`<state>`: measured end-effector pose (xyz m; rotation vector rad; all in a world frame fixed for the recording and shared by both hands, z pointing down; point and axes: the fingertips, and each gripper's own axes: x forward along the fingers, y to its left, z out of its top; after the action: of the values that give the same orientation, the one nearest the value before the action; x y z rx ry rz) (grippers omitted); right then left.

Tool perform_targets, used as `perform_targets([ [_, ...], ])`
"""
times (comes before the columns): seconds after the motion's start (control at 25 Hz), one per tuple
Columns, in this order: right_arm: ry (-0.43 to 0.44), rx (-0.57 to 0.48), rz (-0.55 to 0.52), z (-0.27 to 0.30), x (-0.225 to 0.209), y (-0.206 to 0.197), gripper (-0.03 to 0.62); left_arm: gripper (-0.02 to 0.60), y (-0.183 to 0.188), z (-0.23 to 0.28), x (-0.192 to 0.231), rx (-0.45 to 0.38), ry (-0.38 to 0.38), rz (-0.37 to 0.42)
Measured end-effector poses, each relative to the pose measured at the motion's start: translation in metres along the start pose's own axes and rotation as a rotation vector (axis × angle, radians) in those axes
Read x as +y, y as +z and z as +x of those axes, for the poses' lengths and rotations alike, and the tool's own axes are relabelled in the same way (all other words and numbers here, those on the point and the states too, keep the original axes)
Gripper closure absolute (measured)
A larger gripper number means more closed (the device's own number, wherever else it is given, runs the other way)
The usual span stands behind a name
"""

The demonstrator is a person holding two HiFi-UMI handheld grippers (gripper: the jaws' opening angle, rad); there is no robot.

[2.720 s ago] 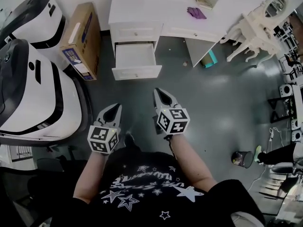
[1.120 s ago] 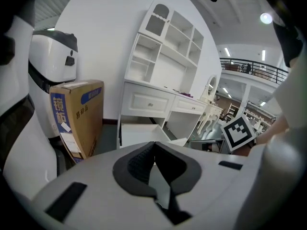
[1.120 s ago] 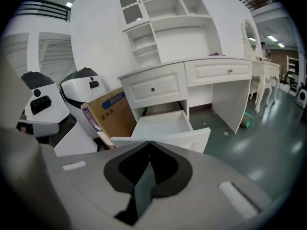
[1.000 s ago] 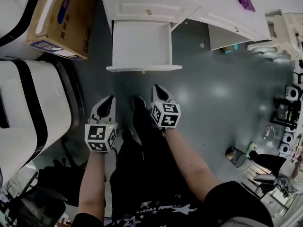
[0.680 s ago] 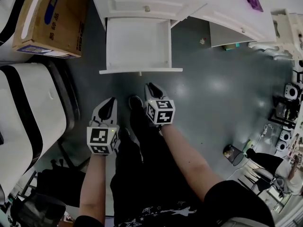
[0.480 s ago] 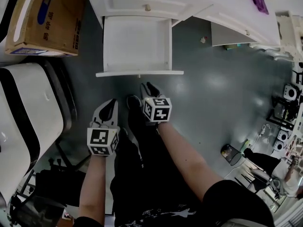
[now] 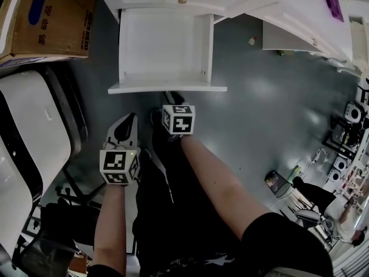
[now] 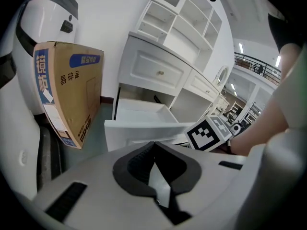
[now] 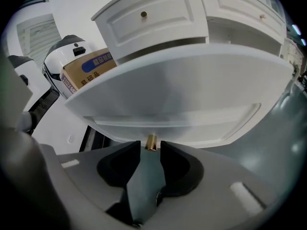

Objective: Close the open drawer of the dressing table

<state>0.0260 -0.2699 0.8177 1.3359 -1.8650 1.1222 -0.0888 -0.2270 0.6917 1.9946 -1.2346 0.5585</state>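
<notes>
Jaws opening, the right gripper [image 9: 150,151] brackets the small brass knob [image 9: 151,142] at the middle of the drawer [image 9: 192,95] front, pads not pressing it. The left gripper [image 8: 154,145] hangs closed and empty. The drawer juts far out of the white dressing table [image 9: 153,13]. Rigid and probably light, it should slide home if pushed on the panel near the knob.

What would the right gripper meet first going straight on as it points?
Probably the brass knob, sitting between the opening jaw tips of the right gripper; then the drawer front just behind it.
</notes>
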Motion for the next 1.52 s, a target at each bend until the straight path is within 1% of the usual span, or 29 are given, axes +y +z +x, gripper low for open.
perform_targets([
  [0.12,-0.012,0.007,-0.011,0.007,-0.002,0.003,0.478,0.572,-0.002,0.004,0.003,0.016,0.007,-0.004],
  [0.2,-0.024,0.013,-0.033,0.009,-0.001,0.006,0.51,0.572,-0.002,0.005,0.004,0.023,0.011,0.0],
  [0.24,-0.03,0.02,-0.037,0.009,-0.001,0.006,0.514,0.572,-0.002,0.005,0.004,0.026,0.013,-0.001],
  [0.4,-0.025,0.034,-0.05,0.011,-0.002,0.007,0.514,0.572,-0.001,0.007,0.003,0.039,0.022,-0.006],
  [0.6,-0.028,0.047,-0.069,0.016,-0.005,0.018,0.513,0.572,0.012,0.012,0.007,0.038,0.031,0.016],
  [0.92,-0.012,0.078,-0.063,0.033,-0.012,0.05,0.513,0.572,0.046,0.032,0.021,0.011,0.037,0.055],
  [1.08,-0.015,0.072,-0.078,0.042,-0.014,0.068,0.511,0.572,0.052,0.041,0.029,0.024,0.027,0.064],
  [1.2,-0.006,0.084,-0.084,0.047,-0.015,0.078,0.51,0.572,0.056,0.052,0.035,0.048,0.013,0.1],
  [1.28,0.002,0.098,-0.076,0.051,-0.016,0.086,0.51,0.572,0.062,0.062,0.042,0.062,0.007,0.126],
  [1.36,0.004,0.111,-0.042,0.055,-0.019,0.094,0.511,0.572,0.071,0.073,0.048,0.068,-0.004,0.147],
  [1.52,-0.015,0.144,0.018,0.06,-0.023,0.109,0.511,0.572,0.093,0.087,0.054,0.074,-0.029,0.177],
])
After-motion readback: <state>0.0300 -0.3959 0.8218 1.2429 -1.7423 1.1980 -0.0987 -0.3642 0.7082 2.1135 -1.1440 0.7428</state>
